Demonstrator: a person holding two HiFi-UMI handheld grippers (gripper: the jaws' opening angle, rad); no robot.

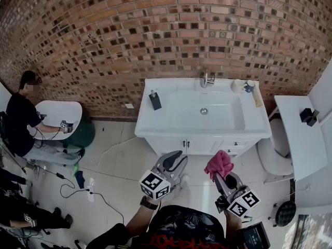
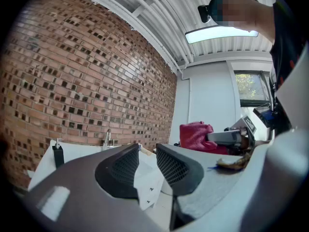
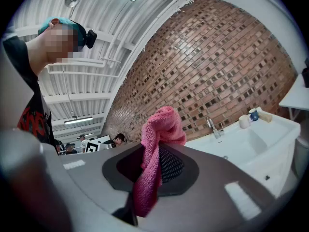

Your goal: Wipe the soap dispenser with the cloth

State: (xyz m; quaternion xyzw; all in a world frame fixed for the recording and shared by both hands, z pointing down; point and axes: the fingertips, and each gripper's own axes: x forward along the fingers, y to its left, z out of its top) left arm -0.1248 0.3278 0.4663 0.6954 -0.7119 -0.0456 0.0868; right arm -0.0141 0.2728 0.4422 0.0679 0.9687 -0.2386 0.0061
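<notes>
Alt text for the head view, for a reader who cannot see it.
From above, the right gripper holds a pink cloth and the left gripper is empty, both short of a white sink cabinet against a brick wall. A black soap dispenser stands on the cabinet's left side.

Cloth (image 3: 161,129) fuzzy terry weave; basin (image 1: 252,119) glossy, smooth; tap (image 1: 206,79) shiny metal; wall (image 1: 155,35) rough matt brick; soap dispenser (image 1: 155,100) dark, matt; floor tiles (image 1: 119,160) glossy, reflective
</notes>
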